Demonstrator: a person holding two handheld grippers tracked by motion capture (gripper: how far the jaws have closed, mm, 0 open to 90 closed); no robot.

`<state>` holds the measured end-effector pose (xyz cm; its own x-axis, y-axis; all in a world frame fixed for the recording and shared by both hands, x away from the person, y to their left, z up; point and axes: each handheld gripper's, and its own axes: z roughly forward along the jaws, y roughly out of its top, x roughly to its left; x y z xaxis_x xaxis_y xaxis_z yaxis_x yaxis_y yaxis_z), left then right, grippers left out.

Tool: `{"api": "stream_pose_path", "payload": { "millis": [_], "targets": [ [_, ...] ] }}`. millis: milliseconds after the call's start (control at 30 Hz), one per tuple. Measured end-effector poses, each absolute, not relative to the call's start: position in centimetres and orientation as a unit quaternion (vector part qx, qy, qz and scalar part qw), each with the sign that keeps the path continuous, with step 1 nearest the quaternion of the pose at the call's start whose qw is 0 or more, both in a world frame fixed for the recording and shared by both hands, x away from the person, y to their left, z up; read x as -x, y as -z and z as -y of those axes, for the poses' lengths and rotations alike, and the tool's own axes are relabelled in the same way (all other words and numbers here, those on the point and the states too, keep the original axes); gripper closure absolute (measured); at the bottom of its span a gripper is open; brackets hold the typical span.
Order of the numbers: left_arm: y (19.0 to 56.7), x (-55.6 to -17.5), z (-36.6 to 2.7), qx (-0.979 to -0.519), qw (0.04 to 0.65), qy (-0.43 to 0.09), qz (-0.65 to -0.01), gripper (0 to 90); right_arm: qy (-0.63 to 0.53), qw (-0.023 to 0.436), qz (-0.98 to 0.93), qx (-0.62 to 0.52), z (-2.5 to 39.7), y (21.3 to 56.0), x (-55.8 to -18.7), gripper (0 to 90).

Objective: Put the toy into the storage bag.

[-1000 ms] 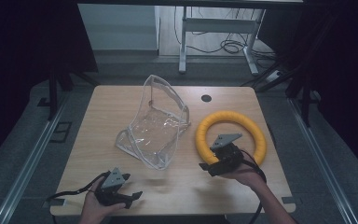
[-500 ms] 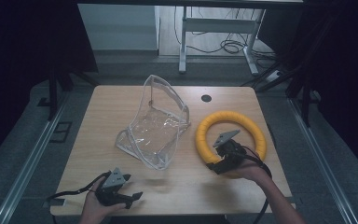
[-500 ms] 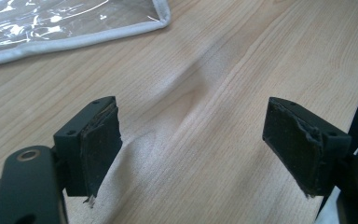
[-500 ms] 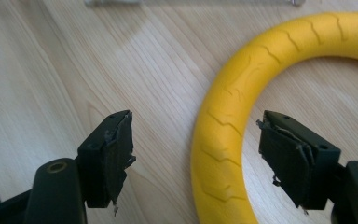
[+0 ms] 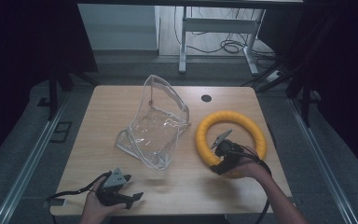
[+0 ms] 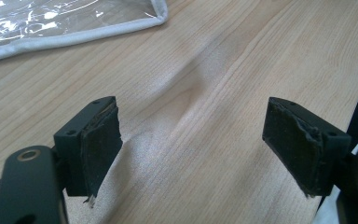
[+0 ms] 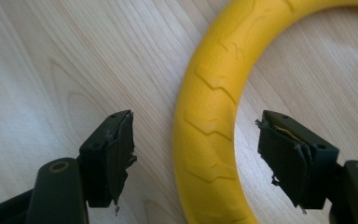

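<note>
A yellow foam ring [image 5: 231,119] with tread marks lies flat on the right half of the wooden table [image 5: 121,100]. My right gripper [image 5: 219,167] hovers open over the ring's near-left arc, its jaws straddling the yellow ring [image 7: 213,140] on either side. A clear plastic pouch [image 5: 154,123] with white piping stands propped open in the table's middle. My left gripper [image 5: 133,198] rests open near the front edge at the left, nothing between its jaws; the clear pouch's corner [image 6: 74,18] lies beyond it.
A small round black grommet [image 5: 206,98] sits in the table near its far edge. Metal desk legs and loose cables [image 5: 228,44] stand on the floor behind. Bare wood [image 6: 205,93] stretches between the left gripper and the pouch.
My right gripper has shifted a little toward the ring's near-left arc and lowered over it. The left gripper has stayed in place.
</note>
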<state>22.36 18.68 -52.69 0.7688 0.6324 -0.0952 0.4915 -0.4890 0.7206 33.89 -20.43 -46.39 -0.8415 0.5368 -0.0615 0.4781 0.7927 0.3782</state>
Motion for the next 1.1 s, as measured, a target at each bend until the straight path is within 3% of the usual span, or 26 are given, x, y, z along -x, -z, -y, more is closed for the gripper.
{"api": "stream_pose_path", "payload": {
  "millis": [667,1100],
  "targets": [
    [52.8,-22.4,-18.6,-0.859,0.383,-0.089,-0.327,19.1,-0.113,0.054,-0.956,-0.265,19.7,48.8,-35.7,29.6],
    [52.9,-22.4,-18.5,-0.859,0.383,-0.088,-0.328,19.0,-0.082,0.034,-0.965,-0.245,19.5,49.9,-36.2,50.3]
  ]
}}
